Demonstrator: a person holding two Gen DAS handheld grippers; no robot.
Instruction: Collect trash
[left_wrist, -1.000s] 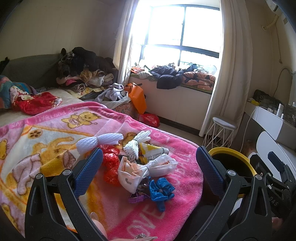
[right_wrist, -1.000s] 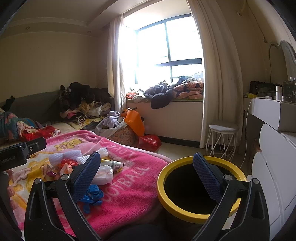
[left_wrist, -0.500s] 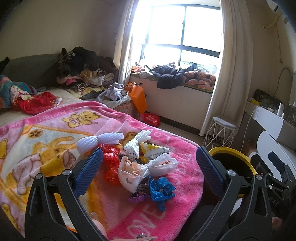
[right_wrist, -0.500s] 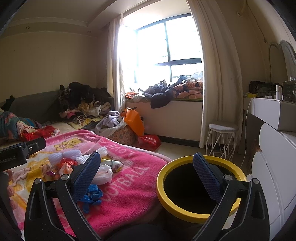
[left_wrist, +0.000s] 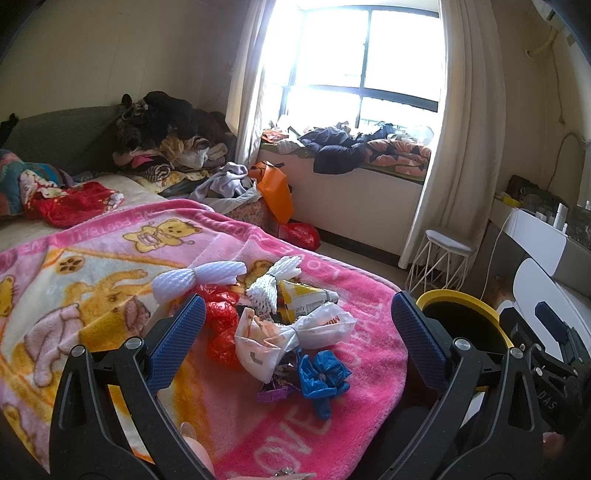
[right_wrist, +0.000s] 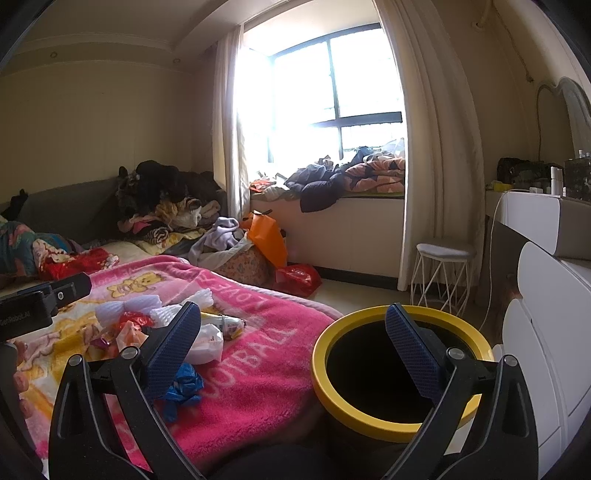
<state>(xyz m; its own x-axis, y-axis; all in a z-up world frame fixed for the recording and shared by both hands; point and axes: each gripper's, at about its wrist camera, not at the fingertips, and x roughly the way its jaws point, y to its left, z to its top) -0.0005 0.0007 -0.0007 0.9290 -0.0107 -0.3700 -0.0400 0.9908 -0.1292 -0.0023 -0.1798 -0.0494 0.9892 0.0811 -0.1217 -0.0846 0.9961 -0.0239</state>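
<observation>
A heap of trash lies on the pink blanket (left_wrist: 351, 435): a knotted white plastic bag (left_wrist: 280, 338), a blue bag (left_wrist: 321, 374), red wrappers (left_wrist: 219, 317), two white foam nets (left_wrist: 199, 277) and a yellow carton (left_wrist: 303, 299). My left gripper (left_wrist: 295, 347) is open and empty, hovering just before the heap. A yellow-rimmed black bin (right_wrist: 373, 413) stands beside the bed, also in the left wrist view (left_wrist: 469, 299). My right gripper (right_wrist: 291, 354) is open and empty, over the bin's near left side. The heap (right_wrist: 207, 339) shows left of it.
Piled clothes (left_wrist: 166, 144) cover the far end of the bed. An orange bag (left_wrist: 275, 190) and red bag (left_wrist: 301, 234) sit on the floor. A white stool (right_wrist: 441, 269) stands by the curtain. White drawers (right_wrist: 543, 354) are at the right.
</observation>
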